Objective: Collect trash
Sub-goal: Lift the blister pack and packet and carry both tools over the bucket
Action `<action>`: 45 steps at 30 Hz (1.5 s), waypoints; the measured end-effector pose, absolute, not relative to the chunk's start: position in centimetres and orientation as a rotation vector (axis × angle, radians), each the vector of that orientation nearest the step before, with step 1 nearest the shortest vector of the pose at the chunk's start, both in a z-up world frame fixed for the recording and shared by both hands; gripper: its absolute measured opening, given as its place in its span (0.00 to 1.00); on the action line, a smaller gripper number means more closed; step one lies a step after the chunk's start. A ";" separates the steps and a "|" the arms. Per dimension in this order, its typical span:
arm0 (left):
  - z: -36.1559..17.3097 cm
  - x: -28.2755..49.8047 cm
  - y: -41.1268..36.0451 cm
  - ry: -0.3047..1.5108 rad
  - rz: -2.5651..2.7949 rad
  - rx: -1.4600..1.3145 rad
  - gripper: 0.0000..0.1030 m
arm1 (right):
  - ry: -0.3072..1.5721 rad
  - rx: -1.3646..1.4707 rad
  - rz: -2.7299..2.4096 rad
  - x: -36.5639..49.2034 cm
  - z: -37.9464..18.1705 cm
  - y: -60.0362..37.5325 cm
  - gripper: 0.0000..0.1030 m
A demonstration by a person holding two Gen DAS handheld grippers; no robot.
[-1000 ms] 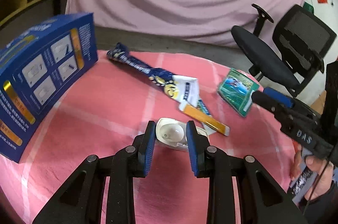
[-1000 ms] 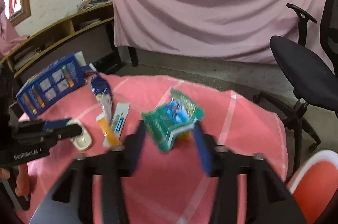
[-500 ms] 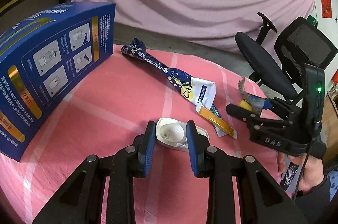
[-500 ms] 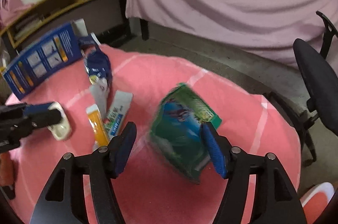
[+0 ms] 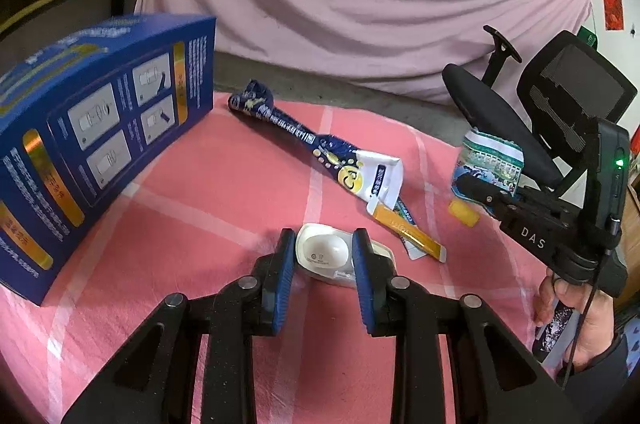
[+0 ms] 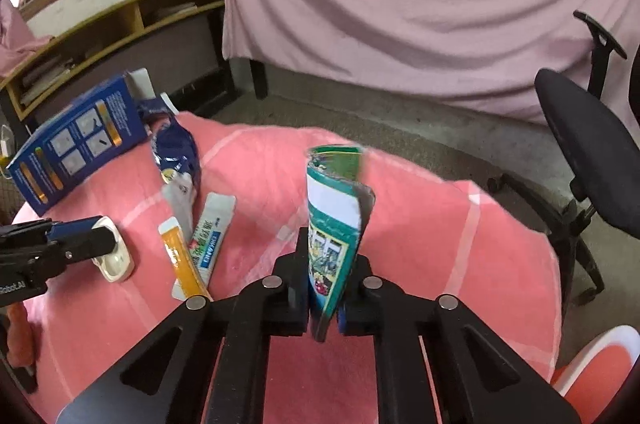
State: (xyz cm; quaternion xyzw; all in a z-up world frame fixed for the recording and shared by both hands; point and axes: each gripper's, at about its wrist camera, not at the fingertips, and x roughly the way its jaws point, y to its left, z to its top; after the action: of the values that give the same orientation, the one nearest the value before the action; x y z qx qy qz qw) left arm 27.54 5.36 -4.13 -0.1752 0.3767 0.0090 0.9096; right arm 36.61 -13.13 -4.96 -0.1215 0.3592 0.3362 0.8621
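Note:
My right gripper (image 6: 326,288) is shut on a green snack wrapper (image 6: 334,224) and holds it upright above the pink tablecloth; the wrapper also shows in the left wrist view (image 5: 488,164). My left gripper (image 5: 324,260) has its blue pads on either side of a white plastic cup (image 5: 326,252) that lies on the cloth, also visible in the right wrist view (image 6: 114,256). A long dark blue wrapper (image 5: 304,140), an orange sachet (image 5: 404,228) and a white-blue sachet (image 6: 210,232) lie between the grippers.
A large blue carton (image 5: 84,144) stands at the table's left. A small yellow piece (image 5: 463,213) lies on the cloth by the right gripper. A black office chair (image 6: 592,144) stands beyond the table's right edge. Wooden shelves (image 6: 120,24) and a pink curtain are behind.
My right gripper closed on the green wrapper and lifted it off the cloth, turning it upright. My left gripper stayed around the white cup.

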 end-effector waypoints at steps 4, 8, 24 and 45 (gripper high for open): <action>-3.8 27.1 4.7 0.751 0.020 -0.332 0.06 | 0.679 -0.257 0.707 35.3 -4.1 -13.6 0.06; -3.7 26.8 4.7 0.731 0.008 -0.332 0.05 | 0.597 -0.248 0.711 33.8 -3.3 -14.0 0.06; -0.2 23.1 -0.5 0.463 0.003 -0.176 0.05 | 0.314 -0.169 0.601 27.5 0.4 -18.1 0.06; 7.5 24.5 -18.5 0.206 -0.343 -0.104 0.05 | 0.098 0.013 0.152 22.5 4.9 -34.1 0.06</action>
State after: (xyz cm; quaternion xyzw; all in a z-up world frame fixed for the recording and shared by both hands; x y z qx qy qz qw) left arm 24.48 -18.51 7.50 -0.0516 0.1022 -0.1705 0.9787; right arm 22.49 -34.13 4.90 0.0065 0.0488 0.0759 0.9959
